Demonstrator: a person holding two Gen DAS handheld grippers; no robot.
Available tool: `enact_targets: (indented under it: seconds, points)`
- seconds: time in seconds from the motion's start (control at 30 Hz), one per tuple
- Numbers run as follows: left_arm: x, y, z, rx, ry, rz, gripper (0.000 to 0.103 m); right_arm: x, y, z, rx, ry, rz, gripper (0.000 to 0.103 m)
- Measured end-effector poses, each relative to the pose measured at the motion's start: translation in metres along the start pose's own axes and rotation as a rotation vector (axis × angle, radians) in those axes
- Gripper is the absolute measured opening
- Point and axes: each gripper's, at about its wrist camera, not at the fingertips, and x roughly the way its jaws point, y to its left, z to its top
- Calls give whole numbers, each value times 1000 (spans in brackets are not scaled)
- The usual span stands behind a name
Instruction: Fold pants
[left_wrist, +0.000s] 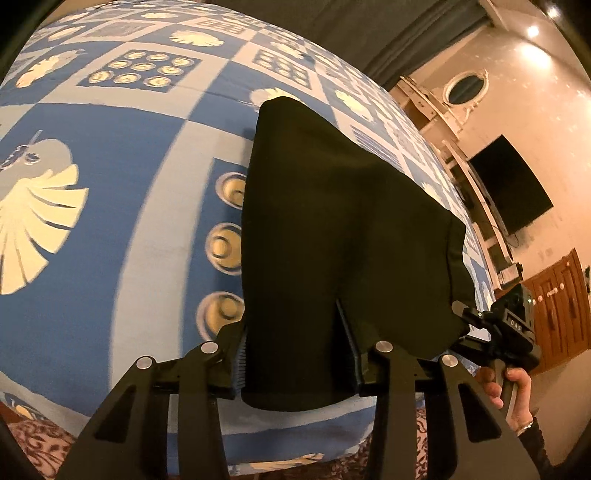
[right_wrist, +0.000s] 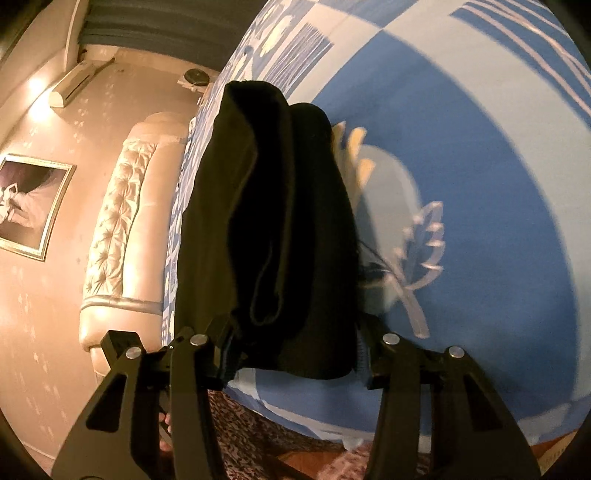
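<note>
Left claw (left_wrist: 295, 354) is sitting closest to my lens, its two fingers (left_wrist: 238, 363) spread wide with the near edge of the black pants (left_wrist: 332, 229) lying between them; I cannot tell whether the pads are actually pinching the cloth. The pants are lying folded on the bed (left_wrist: 110, 184), stretching away from me over the blue patterned bedspread, near its front edge. On the right wrist view, the right claw (right_wrist: 295, 354) is also standing wide apart, straddling the other near edge of the pants (right_wrist: 266, 221), where I am seeing layered folds bunching up; grip there is likewise unclear to me. In the left view the right claw (left_wrist: 491, 325) is showing at the pants' far corner, with the hand (left_wrist: 513, 391) wrapping its handle. A dark TV (left_wrist: 513, 184) is hanging on the wall beyond. A tufted headboard (right_wrist: 122, 221) and a framed picture (right_wrist: 29, 206) are showing in the right view.
</note>
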Motion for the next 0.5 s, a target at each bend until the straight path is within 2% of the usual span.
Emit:
enact_targets:
  seconds: [0.2,0.5]
  points:
    - [-10,20,6,-28,-10,15,41,24,15,1,-11,20,12,48]
    - [-18,35,10,-46,-14,17,41,36,22,-1,-9,31,29,48]
